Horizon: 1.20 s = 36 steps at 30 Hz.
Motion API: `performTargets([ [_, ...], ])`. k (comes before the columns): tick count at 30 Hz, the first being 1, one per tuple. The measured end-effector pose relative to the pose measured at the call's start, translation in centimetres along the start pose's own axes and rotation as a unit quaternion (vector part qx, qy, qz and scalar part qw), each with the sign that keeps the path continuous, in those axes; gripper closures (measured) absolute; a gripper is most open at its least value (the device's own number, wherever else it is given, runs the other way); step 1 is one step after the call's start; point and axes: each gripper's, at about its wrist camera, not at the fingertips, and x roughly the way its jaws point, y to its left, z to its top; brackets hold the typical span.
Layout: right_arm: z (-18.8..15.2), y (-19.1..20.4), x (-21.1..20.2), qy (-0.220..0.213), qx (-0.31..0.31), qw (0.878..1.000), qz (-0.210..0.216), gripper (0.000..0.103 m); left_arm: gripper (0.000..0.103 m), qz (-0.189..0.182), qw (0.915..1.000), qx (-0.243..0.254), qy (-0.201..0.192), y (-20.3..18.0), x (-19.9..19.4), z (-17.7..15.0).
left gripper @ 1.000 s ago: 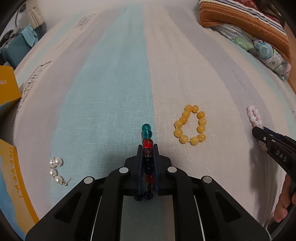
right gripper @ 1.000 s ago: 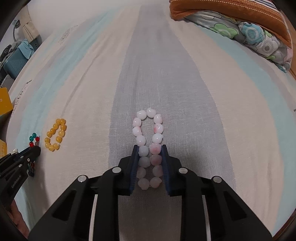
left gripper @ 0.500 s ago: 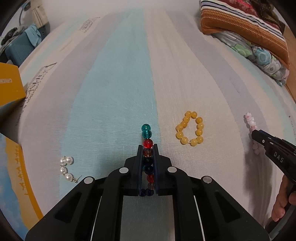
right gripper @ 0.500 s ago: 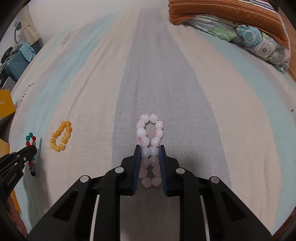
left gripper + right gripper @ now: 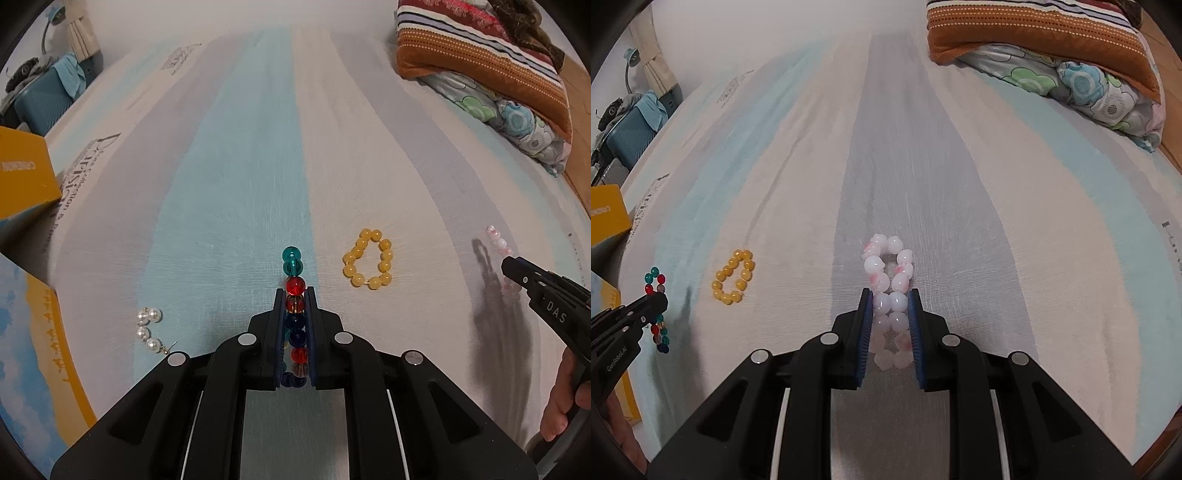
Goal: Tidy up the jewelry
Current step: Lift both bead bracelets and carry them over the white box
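My left gripper (image 5: 294,295) is shut on a bracelet of teal, red and dark blue beads (image 5: 294,271), lifted off the striped bed sheet. My right gripper (image 5: 890,295) is shut on a pink-and-white bead bracelet (image 5: 888,266), also raised above the sheet. A yellow bead bracelet (image 5: 367,258) lies on the sheet between the two grippers; it also shows in the right wrist view (image 5: 733,277). Pearl earrings (image 5: 147,330) lie on the sheet to the left of my left gripper.
A yellow box (image 5: 26,177) stands at the left and a blue-and-yellow box lid (image 5: 37,350) lies at the near left. Folded blankets and a pillow (image 5: 480,66) sit at the far right. A teal case (image 5: 40,99) stands beyond the bed's left edge.
Both grippers have risen with their bracelets, so the bed looks further away. The right gripper's jaws closed tighter on the pink bracelet.
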Motion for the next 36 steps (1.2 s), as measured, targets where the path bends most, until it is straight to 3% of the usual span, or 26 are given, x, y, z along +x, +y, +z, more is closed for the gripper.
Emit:
performTargets([
  [9, 0.2, 0.9, -2.3, -0.014, -0.009, 1.000, -0.011, 0.085, 0.094, -0.002, 1.0000, -0.002, -0.002, 0.2, -2.2, 0.3],
  [24, 0.5, 4.0, -8.2, -0.040, -0.019, 0.999, 0.007, 0.085, 0.094, 0.008, 0.9996, 0.000, -0.026, 1.3, -7.4, -0.2],
  [36, -0.6, 9.2, -12.9, -0.056, -0.046, 0.997, 0.030, 0.085, 0.094, 0.021, 0.9984, -0.013, -0.051, 4.3, -13.0, -1.8],
])
